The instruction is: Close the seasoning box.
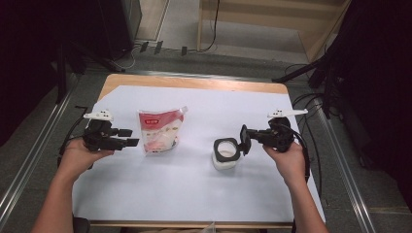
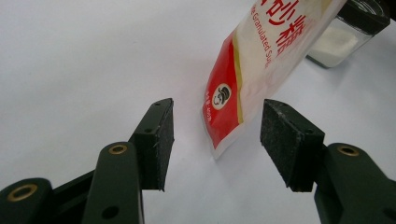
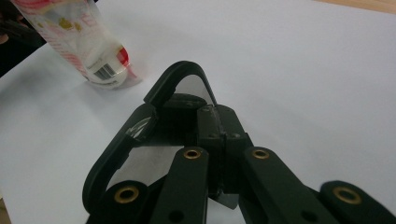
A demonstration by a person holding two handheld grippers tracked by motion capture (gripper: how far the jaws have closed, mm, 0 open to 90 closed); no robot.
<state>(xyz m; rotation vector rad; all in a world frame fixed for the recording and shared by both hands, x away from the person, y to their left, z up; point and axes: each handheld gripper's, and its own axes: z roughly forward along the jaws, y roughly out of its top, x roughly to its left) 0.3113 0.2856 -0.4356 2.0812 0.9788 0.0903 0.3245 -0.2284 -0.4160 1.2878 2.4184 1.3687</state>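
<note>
A red-and-white sugar pouch (image 1: 158, 131) stands on the white sheet, left of centre. My left gripper (image 1: 129, 137) lies level just left of it. In the left gripper view the left gripper (image 2: 218, 109) is open, with the pouch's (image 2: 261, 60) lower corner between the pads and touching neither. A clear jar (image 1: 226, 158) of white powder with a black rim sits right of centre. My right gripper (image 1: 250, 136) is shut on the jar's black lid (image 1: 244, 138), which stands on edge at the jar's right side. In the right gripper view the right gripper (image 3: 217, 112) pinches the lid (image 3: 116, 144).
The white sheet (image 1: 194, 194) covers most of a wooden table (image 1: 194, 81). Cables and stand legs lie on the floor to both sides and behind. In the left gripper view the jar (image 2: 345, 37) shows behind the pouch. The pouch (image 3: 79, 42) is at the right gripper view's far left.
</note>
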